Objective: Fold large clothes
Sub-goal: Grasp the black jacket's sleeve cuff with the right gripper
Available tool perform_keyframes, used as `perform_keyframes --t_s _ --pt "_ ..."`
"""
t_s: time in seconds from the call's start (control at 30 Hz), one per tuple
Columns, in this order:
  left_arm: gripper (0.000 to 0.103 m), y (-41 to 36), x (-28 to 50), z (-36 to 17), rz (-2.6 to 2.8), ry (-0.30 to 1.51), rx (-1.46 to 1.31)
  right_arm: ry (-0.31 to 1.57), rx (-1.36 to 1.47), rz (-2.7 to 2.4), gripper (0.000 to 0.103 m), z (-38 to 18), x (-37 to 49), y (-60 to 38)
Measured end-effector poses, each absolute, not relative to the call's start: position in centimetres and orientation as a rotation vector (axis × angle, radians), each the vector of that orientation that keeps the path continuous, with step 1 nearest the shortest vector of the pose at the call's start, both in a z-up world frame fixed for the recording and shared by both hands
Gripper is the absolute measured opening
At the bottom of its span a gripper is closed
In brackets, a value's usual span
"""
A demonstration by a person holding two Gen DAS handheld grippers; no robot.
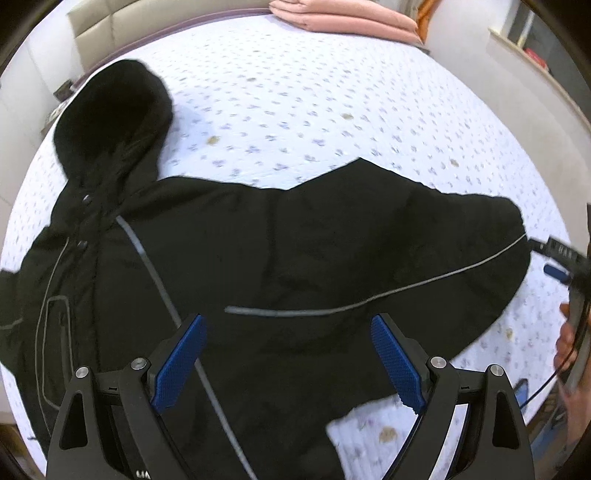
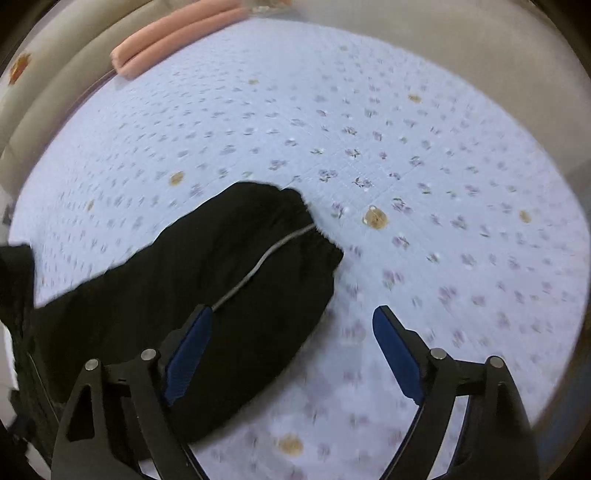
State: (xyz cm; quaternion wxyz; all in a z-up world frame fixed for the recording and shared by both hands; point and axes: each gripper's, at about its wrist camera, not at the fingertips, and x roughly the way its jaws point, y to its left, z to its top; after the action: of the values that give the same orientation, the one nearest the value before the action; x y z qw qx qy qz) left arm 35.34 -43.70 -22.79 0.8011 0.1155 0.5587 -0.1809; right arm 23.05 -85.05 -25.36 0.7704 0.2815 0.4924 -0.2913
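Note:
A large black hooded jacket [image 1: 229,251] with thin grey piping lies spread on the bed, its hood [image 1: 114,114] at the upper left. One sleeve [image 1: 461,236] stretches out to the right. My left gripper [image 1: 288,317] hovers open above the jacket's chest with nothing between its blue pads [image 1: 181,362]. In the right wrist view the sleeve end and cuff [image 2: 295,236] lie left of centre. My right gripper [image 2: 291,314] is open above the sleeve's lower edge, holding nothing. That right gripper also shows at the far right of the left wrist view, beside the cuff [image 1: 517,236].
The bed is covered by a pale lilac quilt [image 1: 332,110] with small flower prints. Folded pink bedding [image 1: 343,18] lies at the far edge, seen too as pink bedding [image 2: 173,33]. A beige padded headboard [image 2: 48,96] stands behind. A hand [image 1: 569,339] holds the right gripper.

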Motion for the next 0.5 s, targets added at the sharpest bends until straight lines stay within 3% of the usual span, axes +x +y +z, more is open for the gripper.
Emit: perform_keyframes --t_s 0.2,0.3,0.33,0.37,0.47,0.5 --pt "0.091 -46.3 36.2 -24.5 -0.381 1.208 0.281 1.076 0.704 -0.565 0.088 -28.5 24.7 -88.7" --pt "0.091 -47.1 36.6 -25.2 -0.376 1.210 0.292 1.089 0.726 -0.526 0.082 -30.1 25.7 -89.1" --pt "0.091 -47.5 36.8 -25.4 -0.379 1.210 0.293 1.081 0.695 -0.516 0.073 -29.7 25.9 -88.6" --pt "0.091 -47.8 36.9 -25.7 -0.381 1.212 0.296 1.081 0.663 -0.516 0.056 -29.4 26.0 -88.3" --pt "0.091 -48.9 37.4 -26.5 -0.392 1.217 0.307 1.049 0.614 -0.495 0.030 -27.4 25.7 -87.0" --pt "0.091 -49.3 37.5 -26.7 -0.400 1.220 0.308 1.033 0.589 -0.502 0.027 -26.3 25.2 -86.6"
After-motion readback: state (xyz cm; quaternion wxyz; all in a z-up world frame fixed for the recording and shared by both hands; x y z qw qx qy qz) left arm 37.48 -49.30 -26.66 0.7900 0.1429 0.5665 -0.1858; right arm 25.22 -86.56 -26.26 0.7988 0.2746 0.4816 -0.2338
